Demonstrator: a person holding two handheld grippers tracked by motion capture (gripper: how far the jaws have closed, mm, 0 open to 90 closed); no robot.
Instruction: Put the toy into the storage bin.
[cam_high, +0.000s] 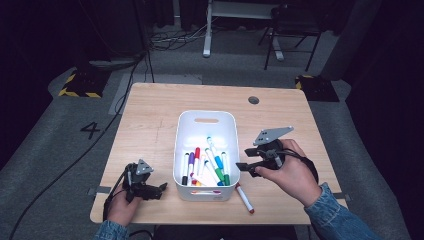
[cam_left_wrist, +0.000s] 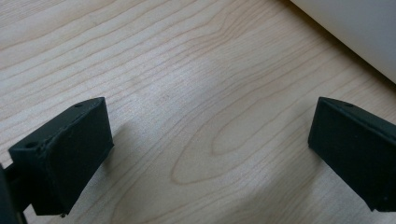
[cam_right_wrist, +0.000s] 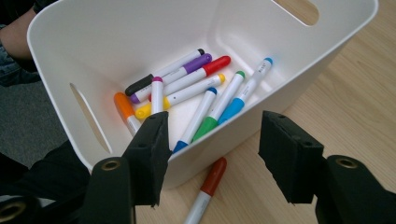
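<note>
We seem to be gathering markers into the white bin (cam_high: 206, 120) at the middle of the table (cam_high: 150, 110), and one red marker (cam_high: 244, 198) is not yet in. It lies flat on the wood just outside the bin's near corner, at about five o'clock from the bin, close to the wall but apart from it as far as we can tell.

Our right gripper (cam_high: 240, 166) hangs beside the bin's three o'clock wall with its jaws spread and nothing between them; in the right gripper view it (cam_right_wrist: 210, 154) looks down past the rim, with the red marker (cam_right_wrist: 208, 189) low between the jaws, so we judge it well placed to drop onto that marker next.

Our left gripper (cam_high: 161, 190) rests low at about eight o'clock from the bin, released, jaws wide over bare wood (cam_left_wrist: 196, 121), probably parked out of the way and handy to steady the bin.

Inside the bin the markers lie loosely heaped toward the near end: black, purple, red, yellow, orange, two blue and green caps.
</note>
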